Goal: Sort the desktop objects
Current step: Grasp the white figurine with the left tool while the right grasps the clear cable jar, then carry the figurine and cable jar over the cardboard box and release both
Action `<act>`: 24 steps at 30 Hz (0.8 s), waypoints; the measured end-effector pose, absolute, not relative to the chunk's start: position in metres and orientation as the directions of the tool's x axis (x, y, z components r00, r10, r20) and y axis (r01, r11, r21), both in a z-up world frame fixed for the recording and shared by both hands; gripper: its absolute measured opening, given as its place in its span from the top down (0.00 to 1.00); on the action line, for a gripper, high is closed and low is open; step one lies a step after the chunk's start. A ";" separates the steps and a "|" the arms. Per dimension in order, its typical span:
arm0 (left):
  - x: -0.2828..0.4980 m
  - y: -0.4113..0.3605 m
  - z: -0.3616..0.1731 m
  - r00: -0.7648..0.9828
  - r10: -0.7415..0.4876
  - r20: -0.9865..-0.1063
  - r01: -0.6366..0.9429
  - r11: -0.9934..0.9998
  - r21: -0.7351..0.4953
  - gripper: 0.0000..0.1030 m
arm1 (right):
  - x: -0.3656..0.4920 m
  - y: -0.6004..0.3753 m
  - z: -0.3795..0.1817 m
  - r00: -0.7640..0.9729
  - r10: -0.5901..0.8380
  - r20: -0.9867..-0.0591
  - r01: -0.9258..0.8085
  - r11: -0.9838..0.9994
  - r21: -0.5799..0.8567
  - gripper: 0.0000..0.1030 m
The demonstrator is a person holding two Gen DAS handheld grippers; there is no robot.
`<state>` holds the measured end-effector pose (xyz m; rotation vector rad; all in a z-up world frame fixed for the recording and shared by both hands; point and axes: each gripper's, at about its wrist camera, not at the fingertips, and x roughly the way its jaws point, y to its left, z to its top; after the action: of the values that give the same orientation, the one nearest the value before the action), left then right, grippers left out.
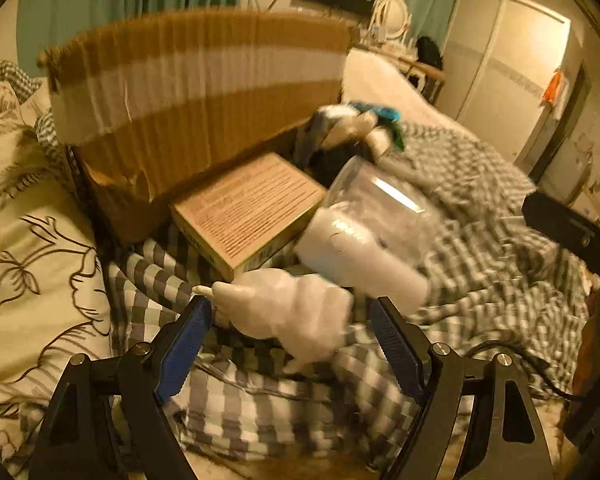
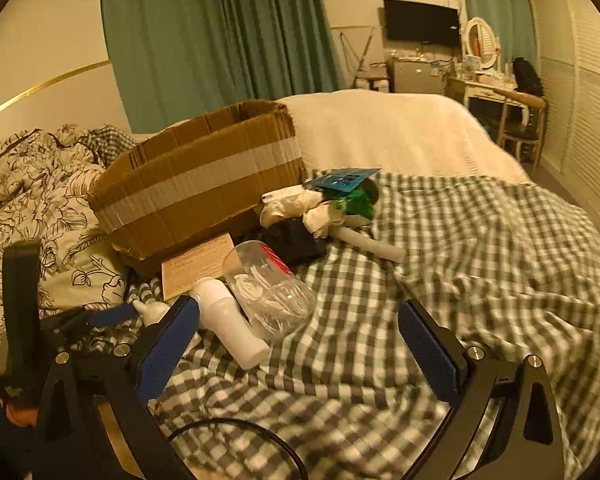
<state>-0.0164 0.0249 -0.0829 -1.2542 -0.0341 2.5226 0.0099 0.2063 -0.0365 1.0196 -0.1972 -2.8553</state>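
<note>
My left gripper [image 1: 290, 312] is open, its blue pads on either side of a small white squeeze bottle [image 1: 284, 308] lying on the checked blanket; it also shows in the right wrist view [image 2: 152, 312]. Behind it lie a flat tan box [image 1: 248, 208], a white cylindrical bottle [image 1: 360, 256] and a clear plastic cup [image 1: 388, 208]. My right gripper [image 2: 300, 332] is open and empty over the checked blanket [image 2: 460, 260], just right of the white bottle [image 2: 230, 320] and the clear cup [image 2: 268, 288].
A large taped cardboard box [image 2: 204, 176] stands behind the objects. A pile with a teal card [image 2: 342, 178], white cloth and a green item lies to its right. A floral duvet [image 2: 40, 208] is at left. A black cable [image 2: 236, 428] runs below my right gripper.
</note>
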 end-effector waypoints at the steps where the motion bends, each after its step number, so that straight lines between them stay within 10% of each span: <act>1: -0.022 0.024 -0.088 -0.557 0.287 -0.779 -0.264 -0.951 -0.161 0.18 | 0.001 0.205 -0.041 -0.765 -0.153 -0.626 0.064 -0.985 0.163 0.03; 12: -0.051 0.034 -0.119 -0.541 0.219 -0.812 -0.262 -0.961 -0.085 0.17 | -0.085 0.180 -0.094 -0.675 -0.228 -0.701 0.147 -0.973 0.176 0.04; 24: -0.046 0.032 -0.116 -0.544 0.250 -0.801 -0.267 -0.956 -0.118 0.30 | -0.059 0.185 -0.102 -0.632 -0.261 -0.730 0.128 -0.964 0.233 0.31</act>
<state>-0.0463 0.0324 -0.1163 -1.3076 0.0264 2.5276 -0.0595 0.1850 -0.1017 1.2218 -0.2339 -2.6473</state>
